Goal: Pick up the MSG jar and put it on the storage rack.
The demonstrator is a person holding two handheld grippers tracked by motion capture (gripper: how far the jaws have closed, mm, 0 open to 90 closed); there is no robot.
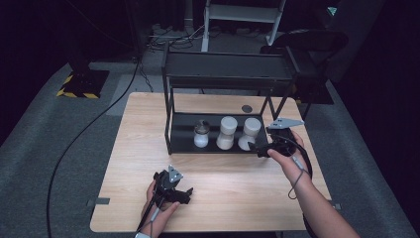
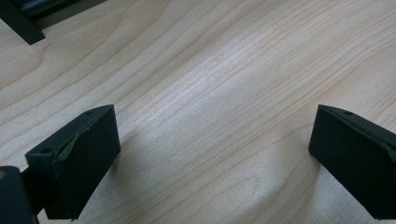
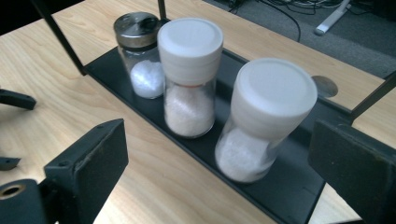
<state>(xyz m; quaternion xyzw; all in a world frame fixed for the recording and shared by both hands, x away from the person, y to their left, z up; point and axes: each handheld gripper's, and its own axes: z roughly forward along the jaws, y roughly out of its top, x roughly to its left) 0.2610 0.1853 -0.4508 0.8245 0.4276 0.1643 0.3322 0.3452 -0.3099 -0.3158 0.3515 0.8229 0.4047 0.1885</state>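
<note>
Wooden worktop [image 1: 148, 148] with a black two-tier rack [image 1: 223, 79] at its far middle. On the rack's bottom tray [image 3: 280, 196], three jars in a row, all upright and holding white grains. Leftmost: small shaker [image 1: 201, 134] [image 3: 139, 53] with a metal lid. Middle: grinder [image 1: 227, 132] [image 3: 189, 77] with a white cap, just beside the shaker. Rightmost: second white-capped grinder [image 1: 249, 133] [image 3: 261, 119], near the tray's right end, standing free on the tray with a small gap to the middle one.

Right tongs [image 1: 262, 148] [image 3: 219, 163], held in the right hand [image 1: 282, 156] at the rack's near right corner, aimed left toward the rightmost grinder. Jaws wide apart, nothing clamped; in the right gripper view the grinder between and beyond the two black jaws, untouched by either. Grey three-cornered plate on top of the tongs, cable trailing down past the wrist.

Left tongs [image 1: 185, 194] [image 2: 212, 154], held in the left hand [image 1: 158, 203] at the near edge of the worktop, well apart from the rack. Jaws wide apart over bare wood, nothing between them.

Round dark disc [image 1: 246, 108] [image 3: 324, 86] on the worktop behind the tray.
</note>
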